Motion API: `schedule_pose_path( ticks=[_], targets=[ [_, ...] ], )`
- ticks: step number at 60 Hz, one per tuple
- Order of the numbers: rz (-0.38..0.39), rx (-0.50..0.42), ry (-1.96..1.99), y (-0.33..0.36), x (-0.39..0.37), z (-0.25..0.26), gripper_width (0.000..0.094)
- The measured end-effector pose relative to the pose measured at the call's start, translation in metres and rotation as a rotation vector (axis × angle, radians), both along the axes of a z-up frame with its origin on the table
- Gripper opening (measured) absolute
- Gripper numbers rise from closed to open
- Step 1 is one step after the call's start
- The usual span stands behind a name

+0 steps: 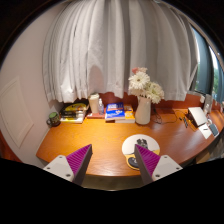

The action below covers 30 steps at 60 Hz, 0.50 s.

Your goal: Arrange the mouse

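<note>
A dark mouse [138, 144] rests on a round white mouse pad [128, 146] on the wooden desk [95, 140], toward the right. My gripper [113, 160] hovers above the desk's near edge, open, with nothing between its purple pads. The right finger [148, 163] overlaps the near part of the mouse pad and a dark patch beside it; the left finger [72, 163] is over bare wood. The mouse lies just ahead of the right fingertip.
A white vase of flowers [143, 108] stands behind the mouse pad. Books [118, 113], a white box [95, 103] and stacked items [73, 112] line the back. A laptop [204, 122] sits at the right end. White curtains hang behind.
</note>
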<state>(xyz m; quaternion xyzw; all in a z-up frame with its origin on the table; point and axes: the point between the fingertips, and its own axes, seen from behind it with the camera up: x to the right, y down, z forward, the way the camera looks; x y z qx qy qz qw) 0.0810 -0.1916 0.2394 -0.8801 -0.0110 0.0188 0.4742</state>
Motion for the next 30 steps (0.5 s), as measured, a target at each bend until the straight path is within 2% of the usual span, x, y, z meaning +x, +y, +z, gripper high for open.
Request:
schedule_pose_path(
  ticks=[10, 30],
  targets=[
    [0.022, -0.031, -0.017, -0.028, -0.027, -0.008, 0.0847],
    [0.041, -0.024, -0.023, -0.045, -0.056, -0.006, 0.0846]
  ],
)
